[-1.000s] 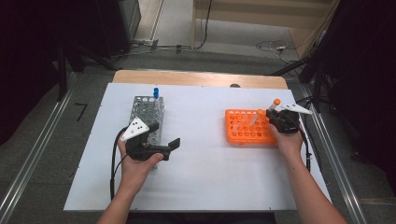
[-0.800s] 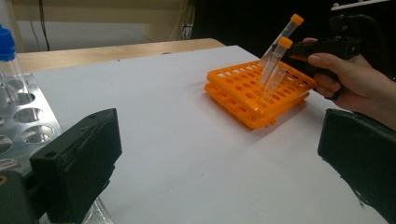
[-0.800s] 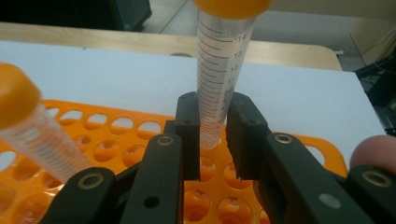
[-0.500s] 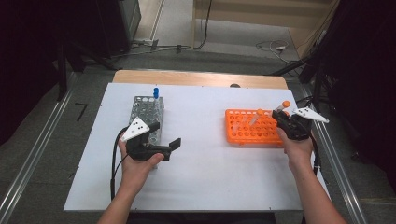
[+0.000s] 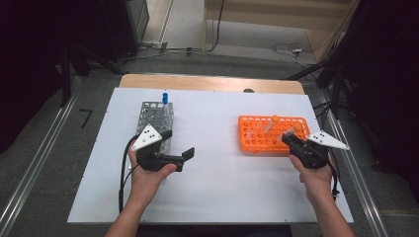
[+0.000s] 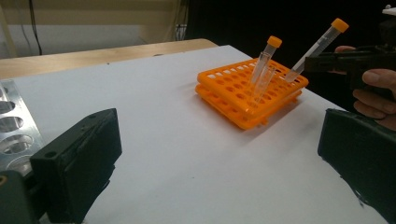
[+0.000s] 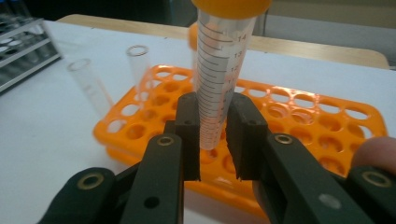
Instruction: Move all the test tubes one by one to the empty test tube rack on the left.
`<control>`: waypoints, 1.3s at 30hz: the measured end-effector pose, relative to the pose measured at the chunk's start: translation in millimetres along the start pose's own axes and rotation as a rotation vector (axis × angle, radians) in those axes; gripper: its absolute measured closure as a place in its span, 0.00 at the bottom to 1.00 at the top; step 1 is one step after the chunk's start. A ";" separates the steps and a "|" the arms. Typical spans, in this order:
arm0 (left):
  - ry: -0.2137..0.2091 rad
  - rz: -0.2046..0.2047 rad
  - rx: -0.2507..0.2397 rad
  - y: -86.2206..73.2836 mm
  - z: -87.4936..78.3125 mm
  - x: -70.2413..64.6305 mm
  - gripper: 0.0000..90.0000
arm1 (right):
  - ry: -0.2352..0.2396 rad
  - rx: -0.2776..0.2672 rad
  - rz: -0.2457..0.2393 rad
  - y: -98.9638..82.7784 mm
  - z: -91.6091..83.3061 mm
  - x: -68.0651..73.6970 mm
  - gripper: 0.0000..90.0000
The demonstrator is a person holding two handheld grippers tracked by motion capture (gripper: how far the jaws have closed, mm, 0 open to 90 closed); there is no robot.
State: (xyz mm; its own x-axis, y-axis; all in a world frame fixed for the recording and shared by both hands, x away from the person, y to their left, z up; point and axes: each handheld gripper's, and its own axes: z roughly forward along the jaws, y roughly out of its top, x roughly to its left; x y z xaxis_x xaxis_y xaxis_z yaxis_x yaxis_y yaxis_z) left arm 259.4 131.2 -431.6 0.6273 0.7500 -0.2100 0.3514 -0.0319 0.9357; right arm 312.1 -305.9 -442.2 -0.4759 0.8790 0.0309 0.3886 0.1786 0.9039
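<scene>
My right gripper (image 7: pixel 212 135) is shut on a clear graduated tube with an orange cap (image 7: pixel 219 74), holding it tilted above the right end of the orange rack (image 5: pixel 269 136). In the high view the held tube (image 5: pixel 292 131) leans over the rack's right edge. Another orange-capped tube (image 6: pixel 266 58) stands slanted in the rack. My left gripper (image 5: pixel 180 155) rests open on the white table beside the metal rack (image 5: pixel 157 116), with nothing between its jaws.
A blue-capped tube (image 5: pixel 165 97) stands at the metal rack's far end. Two uncapped clear tubes (image 7: pixel 140 65) lean in the orange rack's left part. The white tabletop (image 5: pixel 217 192) spreads between the racks; a wooden strip (image 5: pixel 207 83) runs along its far edge.
My right gripper has carried the orange-capped tube rightward and toward the person, from over the rack's middle to its right end. The left hand has not moved.
</scene>
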 end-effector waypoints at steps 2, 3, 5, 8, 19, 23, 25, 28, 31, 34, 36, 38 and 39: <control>-0.011 0.008 0.002 -0.1 1.1 -2.4 0.00 | 0.022 0.001 0.003 -1.6 -3.0 5.4 0.81; -0.011 0.010 0.006 -0.3 1.8 -4.2 0.00 | 0.034 0.004 0.000 -2.7 -3.7 8.6 0.81; -0.018 0.020 0.010 -0.8 3.4 -6.7 0.00 | 0.055 0.012 -0.014 -4.9 -3.5 16.1 0.82; -0.027 0.023 0.014 -1.1 5.1 -10.6 0.00 | 0.090 0.019 -0.042 -6.3 -0.4 27.9 0.82; -0.067 0.041 0.023 -2.1 12.0 -20.1 0.01 | 0.208 0.046 -0.113 -9.9 11.5 70.0 0.81; -0.088 0.049 0.026 -2.0 14.6 -24.6 0.03 | 0.242 0.057 -0.143 -11.9 15.1 84.2 0.82; -0.104 0.054 0.028 -2.2 16.6 -27.6 0.04 | 0.260 0.063 -0.156 -12.7 16.5 91.1 0.81; -0.125 0.071 0.033 -2.5 20.0 -32.7 0.05 | 0.284 0.067 -0.176 -13.2 17.7 100.2 0.81; -0.147 0.078 0.040 -2.7 23.6 -37.5 0.07 | 0.308 0.071 -0.189 -13.4 18.6 109.1 0.81; -0.171 0.084 0.044 -3.4 26.4 -41.8 0.10 | 0.330 0.075 -0.202 -13.4 19.2 118.0 0.82; -0.188 0.091 0.044 -4.0 27.9 -44.4 0.13 | 0.344 0.077 -0.213 -13.4 19.6 123.9 0.81; -0.202 0.098 0.047 -4.6 29.7 -47.4 0.16 | 0.360 0.078 -0.224 -13.3 20.0 129.6 0.81; -0.213 0.099 0.047 -5.0 30.7 -48.8 0.18 | 0.367 0.079 -0.227 -13.2 20.2 132.8 0.82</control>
State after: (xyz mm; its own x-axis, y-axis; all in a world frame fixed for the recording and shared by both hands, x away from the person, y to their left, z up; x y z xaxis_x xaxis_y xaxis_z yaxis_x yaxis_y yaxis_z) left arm 248.3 74.4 -434.7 0.7908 0.5857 -0.1775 0.3096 -0.1327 0.9416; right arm 259.8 -182.7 -458.7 -0.7993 0.6009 -0.0024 0.2943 0.3951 0.8702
